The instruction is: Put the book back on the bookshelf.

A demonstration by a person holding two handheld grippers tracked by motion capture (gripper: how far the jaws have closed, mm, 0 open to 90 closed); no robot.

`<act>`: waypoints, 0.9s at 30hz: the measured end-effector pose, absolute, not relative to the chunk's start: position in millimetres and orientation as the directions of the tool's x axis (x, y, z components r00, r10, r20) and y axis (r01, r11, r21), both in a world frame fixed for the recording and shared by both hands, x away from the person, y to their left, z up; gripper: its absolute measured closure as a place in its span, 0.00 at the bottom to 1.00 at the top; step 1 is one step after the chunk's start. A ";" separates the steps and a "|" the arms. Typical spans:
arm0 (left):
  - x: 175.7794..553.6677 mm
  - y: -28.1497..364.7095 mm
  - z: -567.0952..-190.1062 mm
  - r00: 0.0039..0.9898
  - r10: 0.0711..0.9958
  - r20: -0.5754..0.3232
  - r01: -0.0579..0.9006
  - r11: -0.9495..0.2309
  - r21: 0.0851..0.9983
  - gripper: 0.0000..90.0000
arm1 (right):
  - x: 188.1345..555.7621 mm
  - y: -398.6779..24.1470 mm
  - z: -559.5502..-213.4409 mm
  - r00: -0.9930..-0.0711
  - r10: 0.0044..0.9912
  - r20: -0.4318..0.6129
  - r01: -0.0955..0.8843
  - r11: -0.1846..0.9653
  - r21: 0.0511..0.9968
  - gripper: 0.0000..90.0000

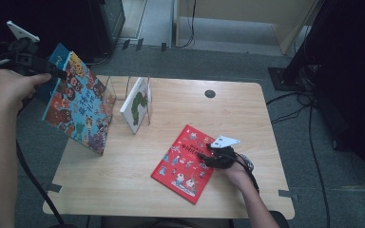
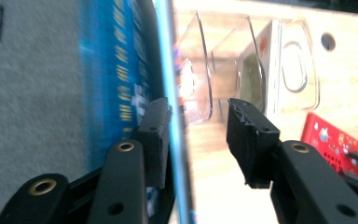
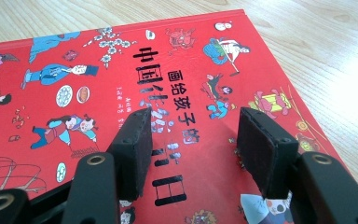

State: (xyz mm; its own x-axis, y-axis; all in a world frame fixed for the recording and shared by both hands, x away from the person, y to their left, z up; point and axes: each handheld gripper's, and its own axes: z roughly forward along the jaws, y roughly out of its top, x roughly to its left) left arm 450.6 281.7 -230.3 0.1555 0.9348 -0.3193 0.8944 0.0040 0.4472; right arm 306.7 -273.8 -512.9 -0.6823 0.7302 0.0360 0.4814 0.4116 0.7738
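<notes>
Item: my left gripper (image 2: pixel 198 135), jaws wide, releases blue illustrated picture book (image 1: pixel 78 104) beside clear acrylic rack (image 1: pixel 123 95); next, retreat.

Left side of the worktop (image 1: pixel 247 114) blocked: tilted blue book (image 1: pixel 76 104) leans at the left edge, clear rack (image 1: pixel 119 92) just behind it, white book (image 1: pixel 137 104) upright in the rack. Only a narrow gap between blue and white books. Red book (image 1: pixel 183 164) lies flat front-centre, low obstacle. Right half and back-right corner open; front-left strip open too.
</notes>
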 end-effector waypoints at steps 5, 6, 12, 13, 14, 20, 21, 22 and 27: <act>439.3 285.2 -222.1 0.188 0.925 -0.332 0.885 -0.013 0.466 0.64 | 306.9 -274.1 -512.9 -0.683 0.729 0.038 0.482 0.411 0.774 0.50; 437.8 283.8 -222.7 0.203 0.924 -0.323 0.883 -0.030 0.468 0.63 | 306.9 -274.3 -512.8 -0.682 0.730 0.043 0.485 0.407 0.774 0.50; 429.6 270.8 -229.9 0.242 0.908 -0.343 0.869 -0.045 0.493 0.60 | 306.8 -276.1 -512.7 -0.680 0.731 0.054 0.492 0.400 0.774 0.50; 427.9 267.4 -232.0 0.257 0.901 -0.349 0.867 -0.056 0.495 0.59 | 307.2 -276.7 -512.6 -0.679 0.732 0.058 0.493 0.397 0.774 0.50; 425.6 263.7 -234.5 0.273 0.895 -0.353 0.864 -0.067 0.499 0.59 | 307.2 -277.1 -512.4 -0.677 0.733 0.062 0.498 0.395 0.772 0.50; 418.0 254.5 -248.9 0.302 0.889 -0.344 0.855 -0.093 0.510 0.59 | 307.2 -279.2 -511.3 -0.663 0.745 0.081 0.518 0.377 0.767 0.51; 417.0 253.3 -251.2 0.302 0.889 -0.344 0.855 -0.093 0.511 0.58 | 307.1 -279.3 -511.2 -0.662 0.745 0.084 0.521 0.376 0.766 0.51; 416.0 252.2 -253.7 0.308 0.884 -0.352 0.855 -0.094 0.511 0.58 | 307.0 -279.5 -511.1 -0.661 0.745 0.087 0.523 0.375 0.765 0.51; 410.7 241.1 -263.7 0.330 0.887 -0.324 0.851 -0.131 0.509 0.57 | 307.0 -280.7 -510.5 -0.660 0.746 0.089 0.526 0.374 0.763 0.52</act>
